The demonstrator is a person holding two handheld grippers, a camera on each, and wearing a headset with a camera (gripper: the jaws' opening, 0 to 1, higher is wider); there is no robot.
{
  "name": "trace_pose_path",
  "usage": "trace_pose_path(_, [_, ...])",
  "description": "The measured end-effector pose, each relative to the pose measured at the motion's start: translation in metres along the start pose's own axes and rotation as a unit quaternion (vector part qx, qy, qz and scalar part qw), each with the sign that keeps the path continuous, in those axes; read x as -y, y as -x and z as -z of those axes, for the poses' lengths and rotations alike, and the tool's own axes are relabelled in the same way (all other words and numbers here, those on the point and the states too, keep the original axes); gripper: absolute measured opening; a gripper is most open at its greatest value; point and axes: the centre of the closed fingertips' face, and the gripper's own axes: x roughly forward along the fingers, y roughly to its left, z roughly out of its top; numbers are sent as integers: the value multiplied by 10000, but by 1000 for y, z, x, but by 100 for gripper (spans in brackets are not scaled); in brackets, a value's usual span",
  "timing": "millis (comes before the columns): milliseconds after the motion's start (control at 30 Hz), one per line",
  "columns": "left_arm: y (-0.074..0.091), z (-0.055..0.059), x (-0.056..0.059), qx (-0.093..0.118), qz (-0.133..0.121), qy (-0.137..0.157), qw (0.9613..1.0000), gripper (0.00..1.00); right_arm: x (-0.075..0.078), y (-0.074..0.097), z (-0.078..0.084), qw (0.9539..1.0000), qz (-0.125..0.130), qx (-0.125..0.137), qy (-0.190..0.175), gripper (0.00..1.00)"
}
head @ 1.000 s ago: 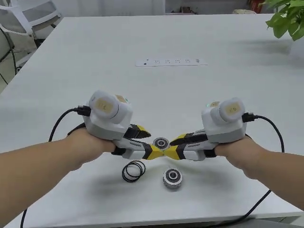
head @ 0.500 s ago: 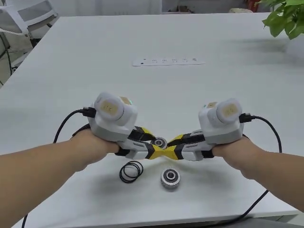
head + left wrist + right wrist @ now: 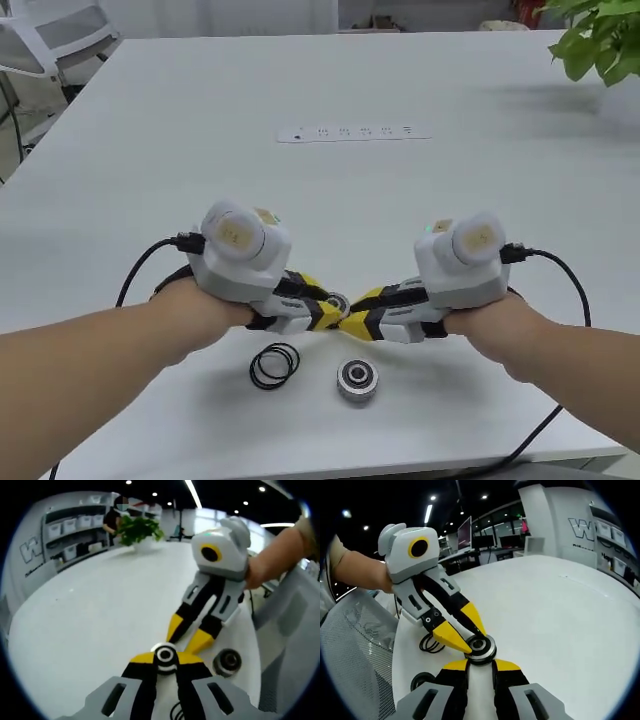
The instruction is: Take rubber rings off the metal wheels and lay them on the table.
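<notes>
A small metal wheel (image 3: 337, 302) with a black rubber ring on its rim is held above the table between both grippers. My left gripper (image 3: 165, 659) is shut on it from the left, one yellow tip on each side. Opposite it, my right gripper (image 3: 480, 663) is shut on the same wheel (image 3: 480, 648) at its near rim. The two grippers meet tip to tip (image 3: 340, 312). A second wheel (image 3: 357, 378) lies flat on the table just below them. Loose black rubber rings (image 3: 273, 364) lie to its left.
The white table (image 3: 330, 190) stretches far ahead, with a white power strip (image 3: 353, 132) lying across its middle. A green plant (image 3: 598, 40) stands at the far right corner. Black cables (image 3: 140, 270) trail from both grippers toward the table's near edge.
The two grippers have drawn slightly closer together, and their yellow tips now cover more of the held wheel. The wheel and rings on the table have stayed put.
</notes>
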Motion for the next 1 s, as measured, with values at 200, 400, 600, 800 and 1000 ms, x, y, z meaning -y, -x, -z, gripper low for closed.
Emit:
trace_pose_path(200, [0, 1, -2, -20, -99, -93, 9999, 14, 0, 0, 0, 10000, 34, 26, 71, 15])
trace_pose_path(400, [0, 1, -4, -14, -117, -67, 9999, 14, -1, 0, 0, 9998, 56, 40, 185, 14])
trace_pose_path(600, [0, 1, -5, 14, -140, -5, 9999, 13, 0, 1, 0, 9997, 64, 38, 232, 13])
trace_pose_path(800, [0, 1, -5, 16, -152, -2, 9999, 13, 3, 3, 3, 9996, 102, -14, 255, 0])
trace_pose_path(1000, [0, 1, -5, 17, -198, -6, 9998, 13, 4, 3, 3, 9999, 158, -20, 28, 0])
